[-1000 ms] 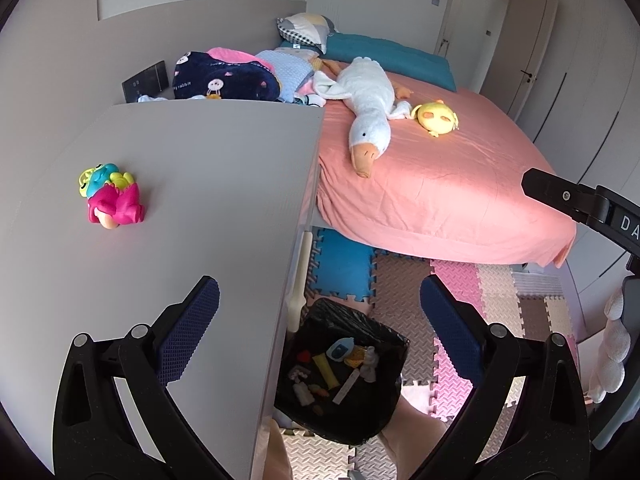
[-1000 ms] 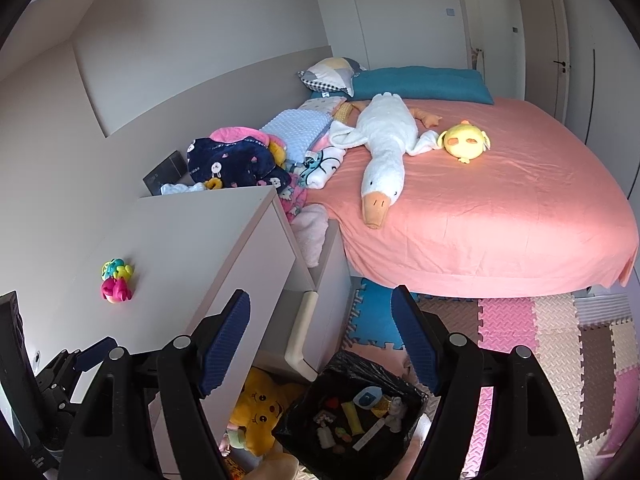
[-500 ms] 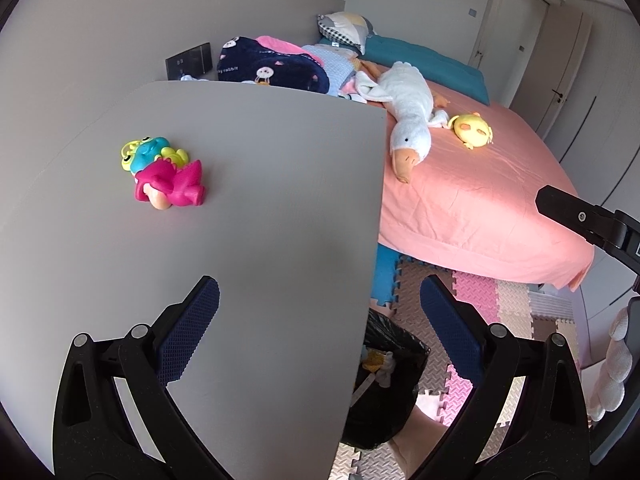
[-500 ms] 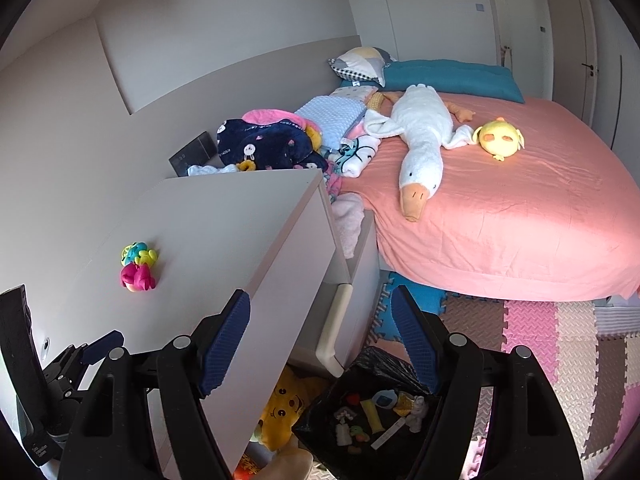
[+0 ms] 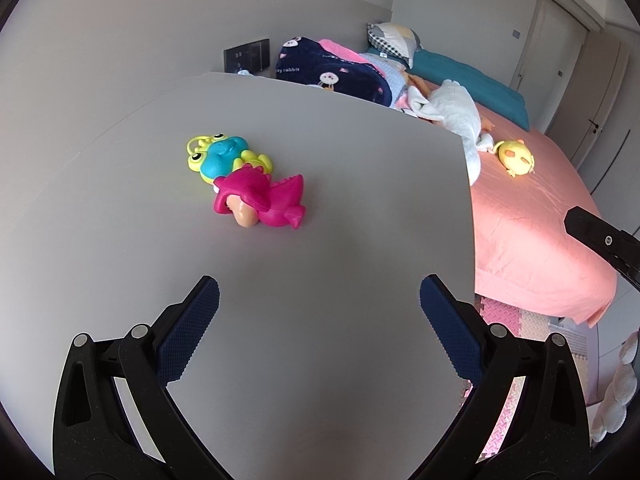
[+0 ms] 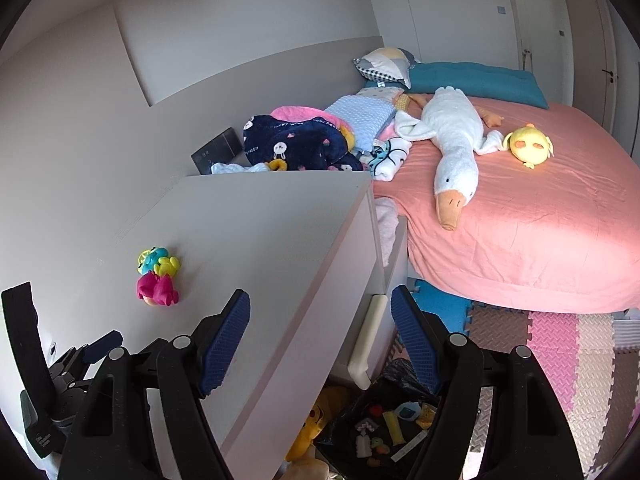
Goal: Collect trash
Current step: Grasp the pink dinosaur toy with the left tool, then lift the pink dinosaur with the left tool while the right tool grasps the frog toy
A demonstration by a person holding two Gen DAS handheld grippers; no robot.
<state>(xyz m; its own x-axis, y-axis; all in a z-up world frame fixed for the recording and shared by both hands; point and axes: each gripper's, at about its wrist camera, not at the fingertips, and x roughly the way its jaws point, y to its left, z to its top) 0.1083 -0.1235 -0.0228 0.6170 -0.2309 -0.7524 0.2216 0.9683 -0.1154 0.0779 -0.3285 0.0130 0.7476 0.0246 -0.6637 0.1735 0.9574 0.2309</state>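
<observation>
The blue textured fingers [image 5: 188,332] of the left gripper [image 5: 318,320] stood wide apart and held nothing, poised over the near part of the pale grey desk top [image 5: 340,220]. Ahead of them and a little left lay a pink rubber dinosaur toy [image 5: 266,200], touching a blue-and-yellow plastic frog toy [image 5: 220,156] on its far side. Further right, the right gripper [image 6: 320,336] also stood open and empty, at the desk's near right edge, above the black-lined trash bin [image 6: 384,432] on the floor, which already held small scraps. Beyond, at far right, a long white plush goose [image 6: 452,148] lay on the coral-pink bed [image 6: 540,220]. The step looked like a reach for the next item on the desk; closing on the dinosaur would call for moving forward and left, lowering, then carrying it right to the bin.
</observation>
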